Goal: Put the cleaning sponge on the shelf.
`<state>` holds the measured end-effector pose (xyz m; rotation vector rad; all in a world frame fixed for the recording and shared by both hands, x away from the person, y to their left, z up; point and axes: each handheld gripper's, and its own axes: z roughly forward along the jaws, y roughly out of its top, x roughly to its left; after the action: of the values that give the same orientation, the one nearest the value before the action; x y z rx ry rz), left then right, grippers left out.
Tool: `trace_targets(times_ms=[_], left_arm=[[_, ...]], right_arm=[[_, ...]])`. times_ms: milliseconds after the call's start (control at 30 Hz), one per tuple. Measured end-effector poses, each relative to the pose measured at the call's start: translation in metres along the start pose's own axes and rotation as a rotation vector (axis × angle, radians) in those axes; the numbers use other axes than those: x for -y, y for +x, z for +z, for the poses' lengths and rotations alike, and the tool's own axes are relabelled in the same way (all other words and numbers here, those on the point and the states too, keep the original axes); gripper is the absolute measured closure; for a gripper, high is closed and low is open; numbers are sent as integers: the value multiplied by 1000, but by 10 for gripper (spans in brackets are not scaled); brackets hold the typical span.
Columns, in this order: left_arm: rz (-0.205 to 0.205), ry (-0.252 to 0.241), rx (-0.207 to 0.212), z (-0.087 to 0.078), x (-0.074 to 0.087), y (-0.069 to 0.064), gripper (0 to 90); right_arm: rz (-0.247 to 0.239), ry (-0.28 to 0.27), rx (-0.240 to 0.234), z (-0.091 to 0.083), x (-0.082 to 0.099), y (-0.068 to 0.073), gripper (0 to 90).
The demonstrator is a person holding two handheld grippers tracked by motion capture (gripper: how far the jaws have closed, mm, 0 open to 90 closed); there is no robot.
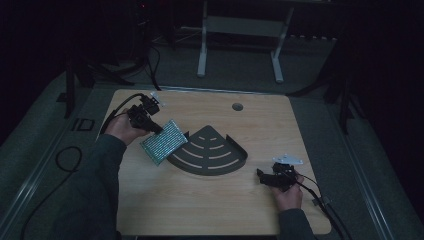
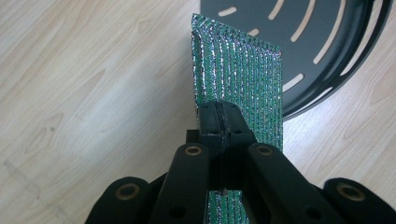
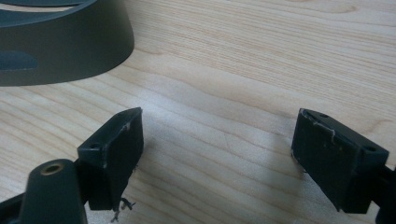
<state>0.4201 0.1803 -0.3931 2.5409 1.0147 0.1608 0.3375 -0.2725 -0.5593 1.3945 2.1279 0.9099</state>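
A glittery green sponge pad (image 1: pixel 163 142) hangs tilted just left of a dark grey fan-shaped slotted rack (image 1: pixel 210 151) in the high view. My left gripper (image 1: pixel 154 127) is shut on the pad's upper corner. In the left gripper view the black jaws (image 2: pixel 220 122) pinch the thin pad (image 2: pixel 243 74) edge-on, with the rack (image 2: pixel 322 42) behind it at upper right. My right gripper (image 1: pixel 261 175) rests low on the table right of the rack, its jaws wide open. The right gripper view has bare wood between its fingertips (image 3: pixel 217 154) and the rack wall (image 3: pixel 65 51) at upper left.
The light wooden table (image 1: pixel 200 200) has a round cable hole (image 1: pixel 237 106) near its far edge. Cables trail off both grippers. A white desk frame (image 1: pixel 240 45) stands on the dark floor beyond the table.
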Motion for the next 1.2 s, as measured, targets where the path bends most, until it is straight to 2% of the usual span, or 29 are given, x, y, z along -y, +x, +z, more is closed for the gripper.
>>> trace_targets(times_ms=[367,1200], left_arm=[[32,-8,-14,7,-15,-4,900],[72,-29,20,29,-36,-9,900]], right_arm=[[0,0,0,0,0,0,164],[-3,-1,-2,0,0,0,164]])
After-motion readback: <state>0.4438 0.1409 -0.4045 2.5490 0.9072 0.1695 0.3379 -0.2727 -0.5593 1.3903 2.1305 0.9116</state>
